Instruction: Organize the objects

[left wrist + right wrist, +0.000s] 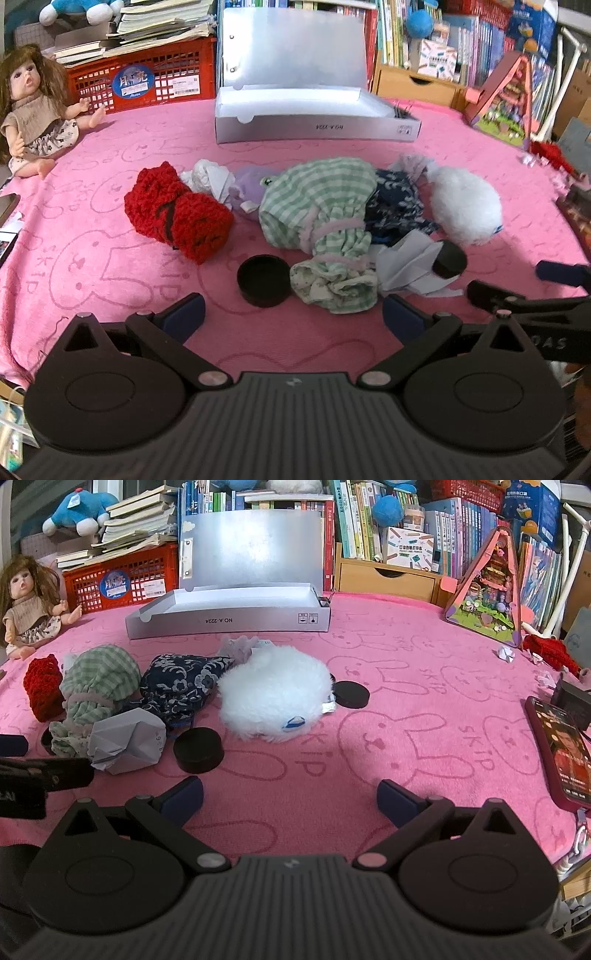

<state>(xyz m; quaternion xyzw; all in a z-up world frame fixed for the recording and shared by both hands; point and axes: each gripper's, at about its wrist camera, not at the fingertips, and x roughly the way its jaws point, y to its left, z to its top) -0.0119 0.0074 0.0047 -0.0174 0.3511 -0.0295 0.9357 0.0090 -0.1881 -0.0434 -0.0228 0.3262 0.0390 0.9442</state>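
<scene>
A heap of doll clothes lies mid-blanket: a red knitted piece [177,212] [42,688], a green checked garment [321,214] [98,681], a dark blue floral cloth [397,205] [177,685], a white fluffy item [463,205] [275,692] and crumpled paper [410,267] [125,742]. Black round lids sit at the heap's near edge [264,280] [198,755], with another [351,694] behind the fluffy item. An open silver box [314,118] [229,616] stands behind. My left gripper [293,315] is open, in front of the lid and the green garment. My right gripper [290,797] is open over bare blanket.
A doll [35,110] [26,602] sits far left by a red crate [144,77] of books. Bookshelves line the back. A pink triangular toy house [487,590] stands back right, a phone [559,749] lies at the right edge, and paper scraps [506,653] lie nearby.
</scene>
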